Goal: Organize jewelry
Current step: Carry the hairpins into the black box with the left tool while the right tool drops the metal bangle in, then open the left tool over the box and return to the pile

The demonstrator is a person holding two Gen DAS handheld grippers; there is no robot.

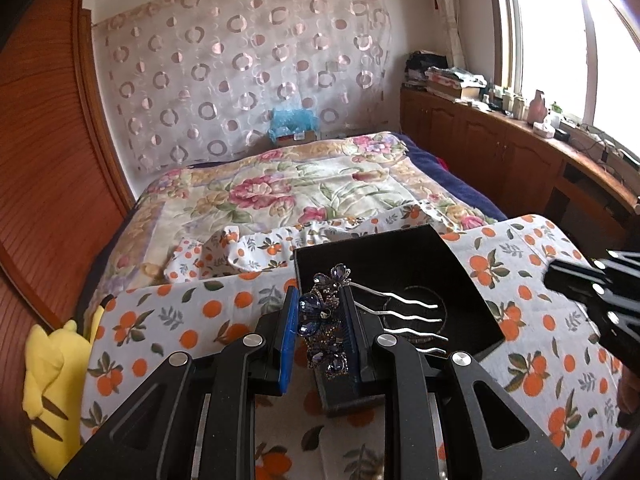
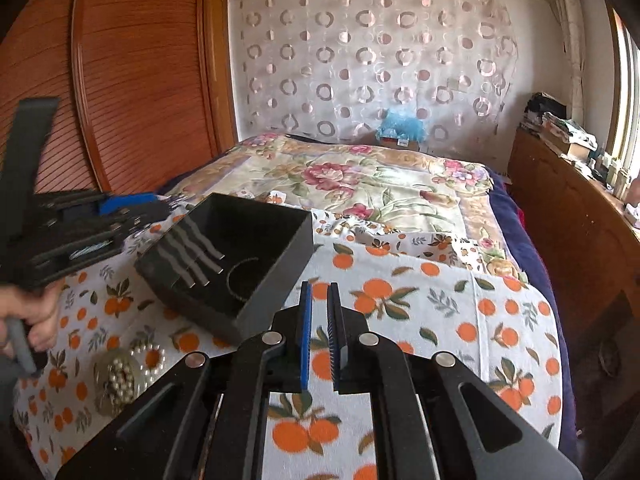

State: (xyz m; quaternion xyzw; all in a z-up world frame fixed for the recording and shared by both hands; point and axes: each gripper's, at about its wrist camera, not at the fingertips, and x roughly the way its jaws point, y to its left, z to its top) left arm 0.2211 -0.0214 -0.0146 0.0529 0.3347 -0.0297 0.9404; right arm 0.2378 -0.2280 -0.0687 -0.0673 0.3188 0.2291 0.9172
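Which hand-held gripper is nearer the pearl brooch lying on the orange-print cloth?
Right. The right hand-held gripper, shut and empty, sits just right of the pearl brooch. The left hand-held gripper carries the hair comb farther away, over the black box.

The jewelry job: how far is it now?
Done: nothing clear; the black box looks empty. In hand: the left gripper holds the blue hair comb over the box; the right gripper is shut and empty. Left: the pearl piece lies on the cloth.
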